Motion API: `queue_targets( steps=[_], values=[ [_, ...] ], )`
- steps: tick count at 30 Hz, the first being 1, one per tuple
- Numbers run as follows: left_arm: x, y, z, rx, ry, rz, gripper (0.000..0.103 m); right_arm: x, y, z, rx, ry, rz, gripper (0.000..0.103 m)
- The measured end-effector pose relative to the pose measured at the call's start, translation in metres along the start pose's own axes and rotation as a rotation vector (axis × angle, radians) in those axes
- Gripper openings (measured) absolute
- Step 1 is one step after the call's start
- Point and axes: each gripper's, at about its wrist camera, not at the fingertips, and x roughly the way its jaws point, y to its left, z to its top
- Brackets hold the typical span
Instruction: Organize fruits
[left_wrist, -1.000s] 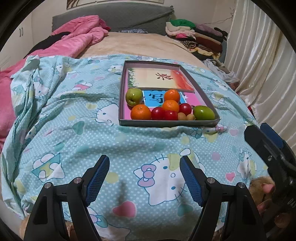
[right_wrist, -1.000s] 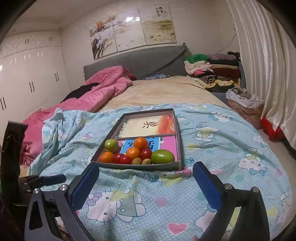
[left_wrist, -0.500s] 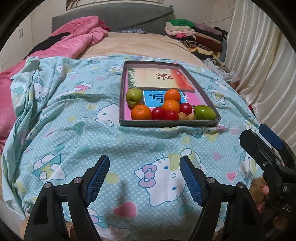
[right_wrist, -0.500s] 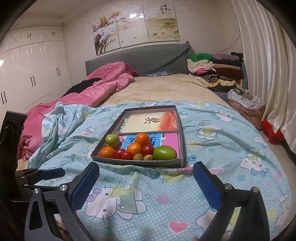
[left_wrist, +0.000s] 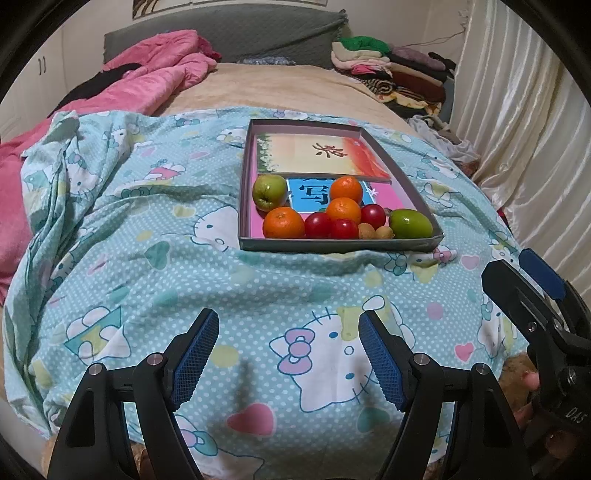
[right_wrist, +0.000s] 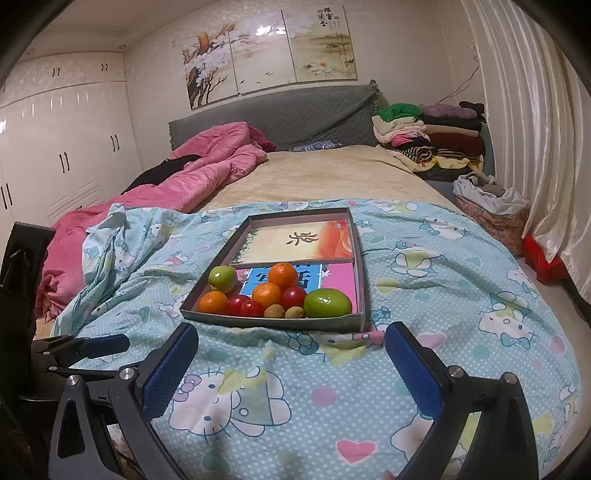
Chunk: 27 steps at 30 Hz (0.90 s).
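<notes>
All the fruit sits bunched at the near end of the tray (left_wrist: 417, 173) on the bed: three oranges (left_wrist: 283, 222), red tomatoes (left_wrist: 318, 225), two green apples (left_wrist: 410, 223) and small brown fruits (left_wrist: 384, 232). Both my left claw (left_wrist: 288, 356) and right claw (right_wrist: 290, 367) hover released short of the tray, holding nothing. This heap could be sorted or awaiting sorting; I can't judge which.

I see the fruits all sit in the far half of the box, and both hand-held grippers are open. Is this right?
Not quite. The fruits sit in the near half of the box, as the right wrist view shows; the far half holds only a printed card. Both the left hand-held gripper and right hand-held gripper are open.
</notes>
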Motion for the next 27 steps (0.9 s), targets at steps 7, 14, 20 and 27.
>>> queue_targets(
  steps=[7, 14, 20, 27],
  values=[
    [0.0002, 0.0000, 0.0002, 0.000, 0.000, 0.001, 0.079, 0.0000, -0.0001, 0.0001, 0.003, 0.001, -0.003, 0.102],
    [0.0002, -0.0004, 0.0002, 0.001, 0.000, 0.001, 0.079, -0.0002, -0.0003, 0.0004, 0.003, 0.000, -0.005, 0.102],
    [0.0004, 0.0002, 0.0010, -0.001, -0.001, 0.002, 0.079, 0.0004, -0.0008, 0.0004, 0.003, 0.003, -0.005, 0.102],
    [-0.0001, 0.0014, 0.0021, -0.001, -0.004, 0.002, 0.079, 0.0004, -0.0009, 0.0005, 0.003, 0.002, -0.007, 0.102]
  ],
)
